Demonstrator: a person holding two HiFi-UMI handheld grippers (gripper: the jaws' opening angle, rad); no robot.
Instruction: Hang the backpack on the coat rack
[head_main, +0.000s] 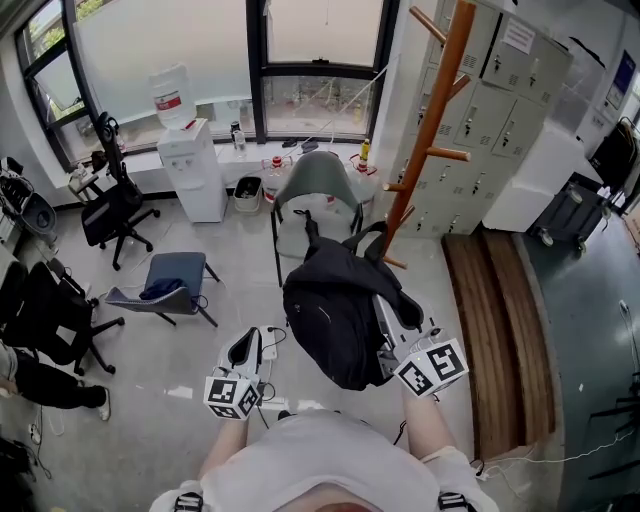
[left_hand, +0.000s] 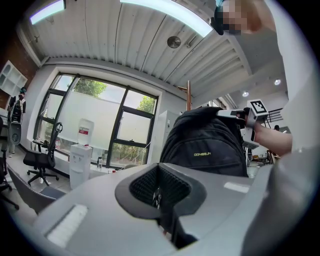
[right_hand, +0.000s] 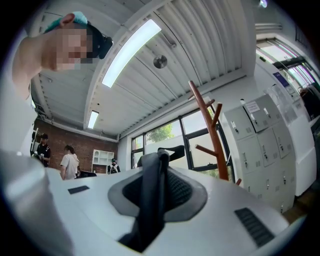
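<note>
One black backpack, soft and puffy, hangs in the air by its strap. The right gripper is clamped tight on that strap. The left gripper is pinched closed with nothing in it, near the bag's left side. One coat rack stands past the bag, not touching it. It is a round orange wooden pole with pegs. One grey chair sits near its foot. Grey metal lockers stand behind.

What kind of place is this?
Likely an office or workplace common room: grey lockers along the wall, a water dispenser by the windows, and wheeled office chairs.
</note>
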